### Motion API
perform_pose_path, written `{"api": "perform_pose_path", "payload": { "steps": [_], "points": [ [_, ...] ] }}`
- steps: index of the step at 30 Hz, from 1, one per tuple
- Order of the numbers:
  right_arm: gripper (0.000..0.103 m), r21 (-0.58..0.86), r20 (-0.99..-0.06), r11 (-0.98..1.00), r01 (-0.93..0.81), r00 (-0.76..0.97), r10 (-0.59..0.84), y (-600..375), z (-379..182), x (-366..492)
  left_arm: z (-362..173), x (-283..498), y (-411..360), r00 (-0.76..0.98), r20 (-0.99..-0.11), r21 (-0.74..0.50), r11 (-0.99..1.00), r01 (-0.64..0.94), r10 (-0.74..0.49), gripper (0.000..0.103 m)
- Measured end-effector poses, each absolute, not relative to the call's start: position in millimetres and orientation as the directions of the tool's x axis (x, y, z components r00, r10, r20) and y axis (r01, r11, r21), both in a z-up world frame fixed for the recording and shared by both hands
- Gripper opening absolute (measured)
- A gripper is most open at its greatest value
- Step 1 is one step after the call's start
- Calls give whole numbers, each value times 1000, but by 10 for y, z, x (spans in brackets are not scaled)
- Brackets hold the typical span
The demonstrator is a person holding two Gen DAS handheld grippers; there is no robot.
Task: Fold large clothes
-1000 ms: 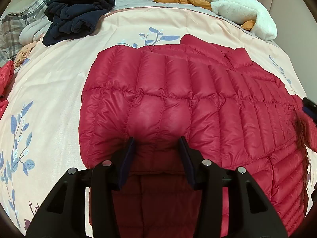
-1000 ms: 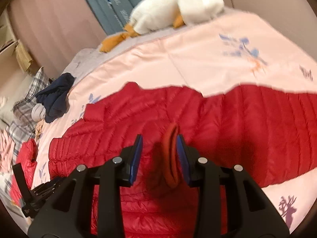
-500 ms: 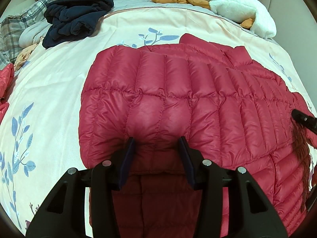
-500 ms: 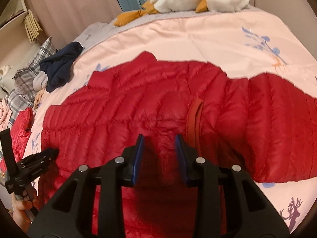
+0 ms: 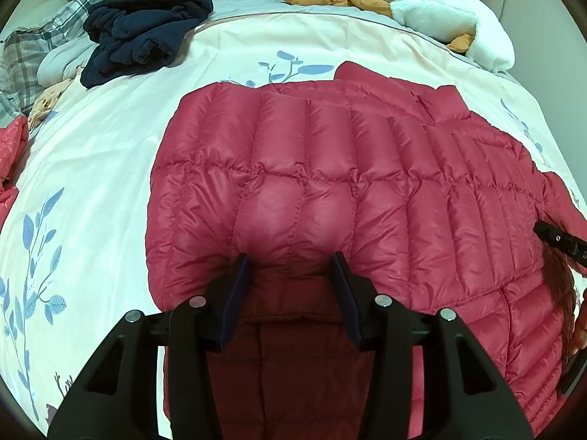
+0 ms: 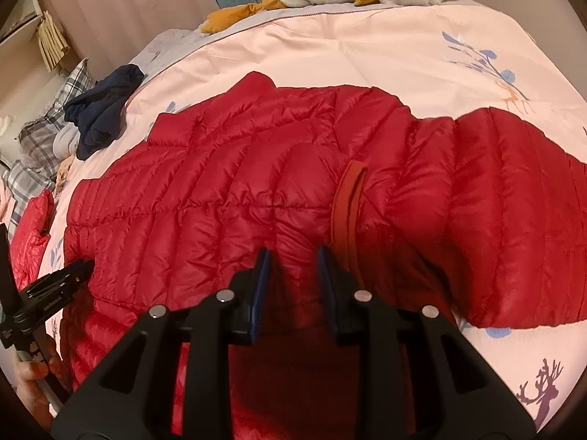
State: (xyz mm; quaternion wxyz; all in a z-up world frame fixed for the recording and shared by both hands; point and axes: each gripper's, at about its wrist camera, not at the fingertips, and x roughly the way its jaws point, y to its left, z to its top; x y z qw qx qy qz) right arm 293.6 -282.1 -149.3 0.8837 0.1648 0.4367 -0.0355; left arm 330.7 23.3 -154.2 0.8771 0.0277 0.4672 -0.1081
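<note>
Left gripper (image 5: 290, 275) pinches a fold of the red quilted jacket (image 5: 348, 190). Navy garment (image 5: 143, 33) lies far beyond, leftward.

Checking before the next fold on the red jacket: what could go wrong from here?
1. The right tongs have been closing on a puffy fold of the red jacket; the slick shell could slip out when lifted.
2. The cuff lies right beside the right tongs and may get pinched in or dragged along.
3. The left tongs straddle thick padding; if they hold only the top layer, the fold may come out uneven.
</note>
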Motion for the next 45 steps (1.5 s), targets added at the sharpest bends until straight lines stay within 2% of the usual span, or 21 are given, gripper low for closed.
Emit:
{"api": "perform_pose_path", "payload": {
  "steps": [7,13,15,16,17,19,22,28,35,36,38,39,45],
  "points": [
    [29,262,-790,943,205,607,87,-2822,-1451,2861,-1506,3252,255,541,-826,-54,978,203,-158,48],
    [41,245,-780,948,202,622,69,-2778,-1342,2787,-1395,3127,241,570,-809,-29,978,206,-144,49],
    [48,229,-753,956,181,656,56,-2717,-1254,2732,-1324,3069,211,594,-792,-11,976,218,-141,49],
    [51,223,-740,960,169,670,54,-2694,-1220,2712,-1293,3048,192,603,-784,-7,974,226,-145,50],
    [52,216,-729,964,154,682,54,-2665,-1187,2696,-1259,3021,162,614,-775,3,972,235,-147,56],
    [52,203,-725,970,133,686,58,-2617,-1163,2700,-1218,2988,105,633,-761,23,969,248,-144,64],
    [52,185,-742,975,125,668,56,-2571,-1228,2744,-1228,2982,6,635,-760,46,962,269,-142,64],
    [52,176,-785,977,124,616,63,-2582,-1458,2828,-1470,3074,-52,570,-811,39,960,277,-131,64],
    [55,184,-771,977,113,633,72,-2577,-1381,2722,-1408,3028,-10,579,-802,10,967,254,-144,65],
    [55,181,-766,977,113,639,67,-2582,-1360,2675,-1378,2997,7,584,-797,-2,969,248,-151,67],
    [57,189,-760,975,118,647,69,-2611,-1329,2585,-1319,2934,42,598,-786,-18,973,230,-156,80],
    [57,202,-756,972,121,650,76,-2638,-1311,2528,-1281,2892,66,606,-778,-33,973,227,-168,81],
    [77,262,-720,952,156,688,86,-2852,-1201,2086,-1122,2668,155,616,-763,-66,972,226,-195,84]
  ]
}}
